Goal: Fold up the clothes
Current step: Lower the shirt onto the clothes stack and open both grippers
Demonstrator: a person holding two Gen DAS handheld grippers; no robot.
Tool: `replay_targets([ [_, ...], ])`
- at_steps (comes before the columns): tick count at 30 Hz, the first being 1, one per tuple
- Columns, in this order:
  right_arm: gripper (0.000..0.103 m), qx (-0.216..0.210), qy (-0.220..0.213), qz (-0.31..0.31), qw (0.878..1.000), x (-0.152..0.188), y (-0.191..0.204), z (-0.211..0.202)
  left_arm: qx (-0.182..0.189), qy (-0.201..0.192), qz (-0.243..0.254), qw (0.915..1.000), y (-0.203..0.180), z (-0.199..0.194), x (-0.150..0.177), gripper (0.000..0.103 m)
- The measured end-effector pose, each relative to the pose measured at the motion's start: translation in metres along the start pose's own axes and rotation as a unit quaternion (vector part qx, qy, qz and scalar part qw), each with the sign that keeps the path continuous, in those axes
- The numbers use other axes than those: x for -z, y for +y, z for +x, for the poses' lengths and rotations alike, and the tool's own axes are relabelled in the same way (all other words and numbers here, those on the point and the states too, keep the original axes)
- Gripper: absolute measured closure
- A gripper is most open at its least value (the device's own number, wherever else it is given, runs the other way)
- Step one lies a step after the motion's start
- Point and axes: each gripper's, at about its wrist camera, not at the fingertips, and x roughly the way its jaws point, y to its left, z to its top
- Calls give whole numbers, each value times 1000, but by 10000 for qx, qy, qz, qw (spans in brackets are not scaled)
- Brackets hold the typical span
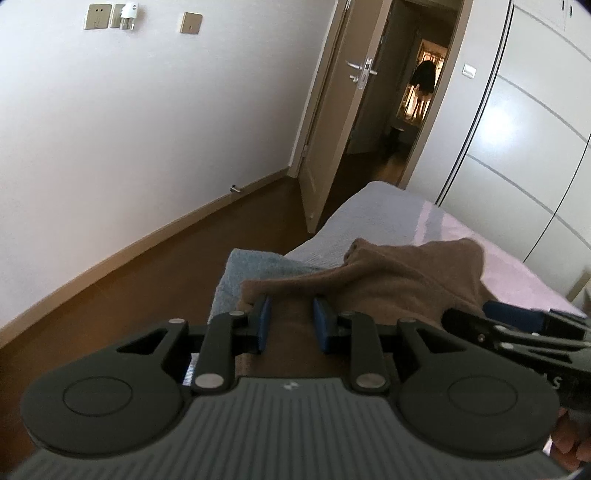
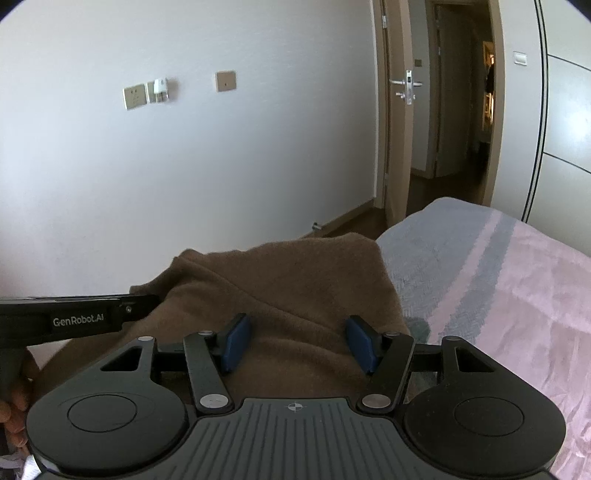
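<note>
- White wall [image 1: 147, 129] carrying beige sockets [image 1: 98, 16].
- Brown wood floor [image 1: 147, 273] with a matching skirting board.
- Open door [image 1: 332, 110] onto a dim hallway.
- White wardrobe [image 1: 517, 129].
- Bed [image 2: 517, 295] covered in pink and grey.

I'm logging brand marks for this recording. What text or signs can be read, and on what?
"GenRobot.AI": on the side of the left gripper, seen from the right wrist.
"S": last letter of a cut-off word on the right gripper's side, seen from the left wrist; the rest is out of view.
Wall sockets and adapter: any marks too small to read.
</note>
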Motion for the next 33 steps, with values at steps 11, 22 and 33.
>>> replay_targets([
  [11, 41, -161, -187, 428, 9988, 19, 3, -82, 208, -233, 396, 9987, -26, -86, 11, 77],
  [22, 41, -68, 387, 370, 9985, 37, 9, -74, -504, 261, 648, 9963, -37, -73, 44, 78],
  [33, 14, -103, 630, 647, 9959, 48, 14, -142, -928, 277, 321, 9948, -60, -148, 45, 59],
])
